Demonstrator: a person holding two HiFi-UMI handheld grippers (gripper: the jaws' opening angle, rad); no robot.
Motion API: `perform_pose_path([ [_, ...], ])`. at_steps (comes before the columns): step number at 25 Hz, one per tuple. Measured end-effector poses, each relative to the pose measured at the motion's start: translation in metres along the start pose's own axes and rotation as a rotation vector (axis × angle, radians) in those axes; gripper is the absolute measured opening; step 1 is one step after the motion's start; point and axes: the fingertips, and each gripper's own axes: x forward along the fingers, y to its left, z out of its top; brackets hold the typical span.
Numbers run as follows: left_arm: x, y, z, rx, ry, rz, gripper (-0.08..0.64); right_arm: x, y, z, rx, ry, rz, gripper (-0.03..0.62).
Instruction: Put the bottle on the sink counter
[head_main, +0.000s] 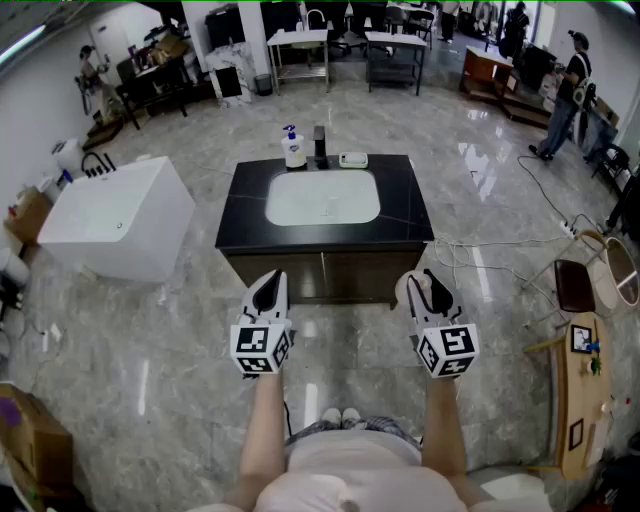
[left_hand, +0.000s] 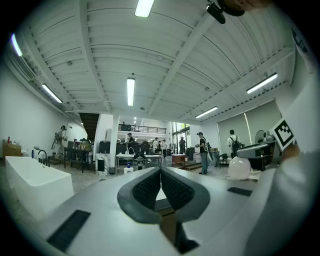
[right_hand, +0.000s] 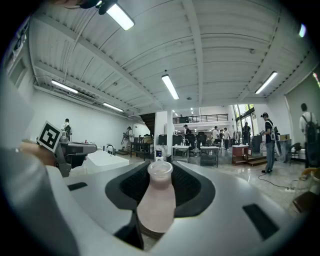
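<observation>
1. My right gripper (head_main: 432, 290) is closed part-way on the pale bottle (right_hand: 156, 200), pads pressing its sides and its cap toward my jaw tips.
2. My left gripper (left_hand: 160, 172) has its jaws pressed together with nothing between them.
3. The 2 grippers hang over bare floor (head_main: 180, 350), just short of the front edge of the sink counter (head_main: 400, 205).
4. The black top is bare on both sides of the basin (head_main: 322, 197). A soap dispenser (head_main: 293, 148), faucet (head_main: 320, 146) and soap dish (head_main: 353, 159) line the back edge.

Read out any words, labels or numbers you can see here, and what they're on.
No readable text anywhere.
Pump bottle on the sink counter: label too small to read.
Pinkish bottle in the right hand-held gripper: no label showing.
Marker cubes: square patterns only.
</observation>
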Motion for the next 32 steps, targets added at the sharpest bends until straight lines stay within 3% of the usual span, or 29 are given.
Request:
perform_pose_path([
  [32,-0.006,0.011,-0.013,-0.009,0.036,0.001,0.028,0.006,0.015,-0.004,0.057,-0.003,0.032,0.149],
])
